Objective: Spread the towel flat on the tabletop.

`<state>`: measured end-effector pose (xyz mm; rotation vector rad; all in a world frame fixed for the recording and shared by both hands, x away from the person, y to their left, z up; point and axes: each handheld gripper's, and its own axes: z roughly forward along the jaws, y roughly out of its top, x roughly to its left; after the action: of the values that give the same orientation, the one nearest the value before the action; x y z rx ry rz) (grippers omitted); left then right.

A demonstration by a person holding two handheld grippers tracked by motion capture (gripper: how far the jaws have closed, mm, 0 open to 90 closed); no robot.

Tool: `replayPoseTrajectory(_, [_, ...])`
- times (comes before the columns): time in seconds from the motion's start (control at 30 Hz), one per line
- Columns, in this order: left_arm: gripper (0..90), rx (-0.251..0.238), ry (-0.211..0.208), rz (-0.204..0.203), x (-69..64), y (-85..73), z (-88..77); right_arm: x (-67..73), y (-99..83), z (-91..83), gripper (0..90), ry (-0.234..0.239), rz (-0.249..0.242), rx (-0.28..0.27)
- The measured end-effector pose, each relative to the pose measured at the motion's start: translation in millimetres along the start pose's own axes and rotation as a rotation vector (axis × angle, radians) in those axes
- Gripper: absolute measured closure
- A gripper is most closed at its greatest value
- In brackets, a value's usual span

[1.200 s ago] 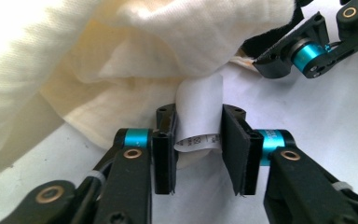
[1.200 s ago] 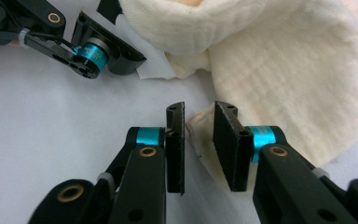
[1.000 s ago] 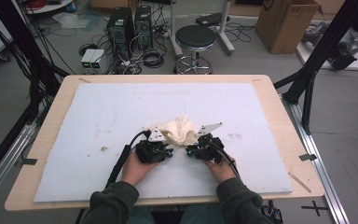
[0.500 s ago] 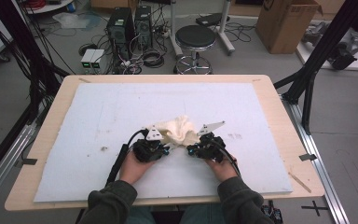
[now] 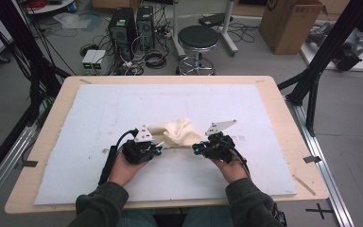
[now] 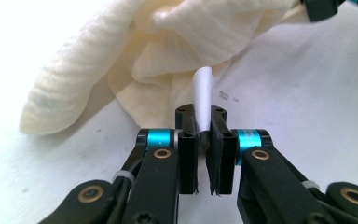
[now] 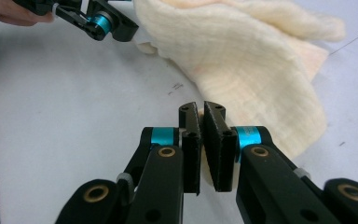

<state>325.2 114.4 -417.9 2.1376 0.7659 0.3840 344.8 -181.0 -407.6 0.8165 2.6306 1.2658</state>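
Two claws, left claw (image 5: 159,147) and right claw (image 5: 196,149), each pinch the cream cloth's (image 5: 177,132) near edge, white mat (image 5: 99,113) bare around.

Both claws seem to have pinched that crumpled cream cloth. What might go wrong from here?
The left gripper is pinching what looks like just a white tag, not the cream cloth itself; that thin strip might slip free when lifted. The right gripper grips only a small bit of the cloth's edge, so it may pull out too. The cloth is bunched between them on the white mat, so folds could stay tangled when it is spread.
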Motion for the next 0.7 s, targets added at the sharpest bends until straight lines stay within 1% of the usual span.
replayPoseTrajectory(0.07, [83.4, -0.008, 0.001, 0.001, 1.0, -0.8, -5.1, -0.2, 0.1, -5.7, 85.2, -0.001, -0.007, -0.011])
replayPoseTrajectory(0.3, [83.4, -0.024, 0.013, 0.016, 4.1, -4.1, -21.6, -0.4, -0.2, -17.9, 85.2, 0.0, -0.008, -0.04])
replayPoseTrajectory(0.47, [83.3, -0.036, 0.023, 0.026, 6.8, -5.8, -33.1, -0.1, -1.4, -29.9, 85.1, -0.01, -0.01, -0.067])
replayPoseTrajectory(0.6, [83.4, -0.045, 0.035, 0.036, 7.9, -5.9, -41.7, 0.4, -2.1, -35.2, 85.1, -0.012, -0.008, -0.073])
replayPoseTrajectory(0.63, [83.4, -0.048, 0.03, 0.041, 8.6, -5.9, -44.2, 0.4, -2.3, -37.1, 85.2, -0.015, -0.009, -0.076])
replayPoseTrajectory(0.7, [83.4, -0.054, 0.04, 0.043, 8.8, -5.9, -49.4, 0.6, -2.8, -40.1, 85.2, -0.015, -0.014, -0.084])
